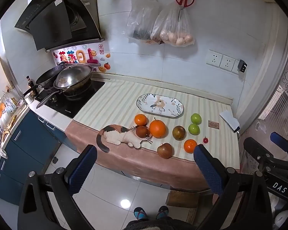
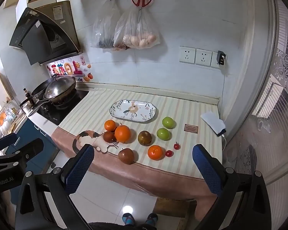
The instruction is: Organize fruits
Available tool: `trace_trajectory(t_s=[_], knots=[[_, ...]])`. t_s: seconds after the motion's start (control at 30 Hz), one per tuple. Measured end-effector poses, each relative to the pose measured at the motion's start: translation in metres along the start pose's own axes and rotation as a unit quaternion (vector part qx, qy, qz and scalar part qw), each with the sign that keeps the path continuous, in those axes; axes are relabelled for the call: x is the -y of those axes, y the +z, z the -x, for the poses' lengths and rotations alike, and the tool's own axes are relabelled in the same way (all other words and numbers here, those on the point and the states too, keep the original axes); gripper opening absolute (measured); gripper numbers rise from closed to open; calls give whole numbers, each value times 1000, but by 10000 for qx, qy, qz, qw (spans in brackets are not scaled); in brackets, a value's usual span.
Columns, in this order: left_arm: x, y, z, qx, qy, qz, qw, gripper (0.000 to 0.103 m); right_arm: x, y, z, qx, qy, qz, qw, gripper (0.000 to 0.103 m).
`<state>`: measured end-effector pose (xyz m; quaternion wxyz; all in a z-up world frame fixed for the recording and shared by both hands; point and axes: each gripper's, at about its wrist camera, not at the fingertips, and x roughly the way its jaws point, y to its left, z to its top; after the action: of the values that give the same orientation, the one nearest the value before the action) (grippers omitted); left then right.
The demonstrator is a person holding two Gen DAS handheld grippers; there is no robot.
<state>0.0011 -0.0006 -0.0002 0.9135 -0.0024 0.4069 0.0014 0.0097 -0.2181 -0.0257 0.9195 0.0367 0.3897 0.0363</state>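
So both my tongs hang back over the floor, short of the counter's near edge: my left gripper [image 1: 145, 169] has its jaws spread wide on nothing, and my right gripper [image 2: 142, 169] gapes the same way. Ahead of both, the fruit sits loose on the striped mat [image 2: 192, 113]. A big orange [image 2: 122, 133] touches a calico cat figure [image 2: 90, 139]; farther out lies the oval plate [image 2: 113, 111], bare. Nearest my right tongs are a brown fruit [image 2: 126, 155], a small orange [image 2: 155, 152] and two cherry tomatoes [image 2: 168, 153]. Beyond those, two green apples [image 2: 163, 134].
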Motion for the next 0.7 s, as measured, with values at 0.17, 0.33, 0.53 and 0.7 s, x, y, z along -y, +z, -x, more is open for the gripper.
trace_trajectory(t_s=[0.17, 0.33, 0.53, 0.7], knots=[[-1, 0, 1, 4, -8, -18, 10000, 103, 0, -5, -2, 9, 21, -15, 10000, 103], [-1, 0, 1, 21, -9, -14, 10000, 103, 0, 2, 7, 20, 16, -20, 10000, 103], [-2, 1, 2, 29, 0, -11, 10000, 103, -1, 4, 6, 33, 19, -30, 10000, 103], [-2, 1, 3, 29, 1, -15, 10000, 103, 1, 4, 7, 44, 41, -30, 10000, 103]])
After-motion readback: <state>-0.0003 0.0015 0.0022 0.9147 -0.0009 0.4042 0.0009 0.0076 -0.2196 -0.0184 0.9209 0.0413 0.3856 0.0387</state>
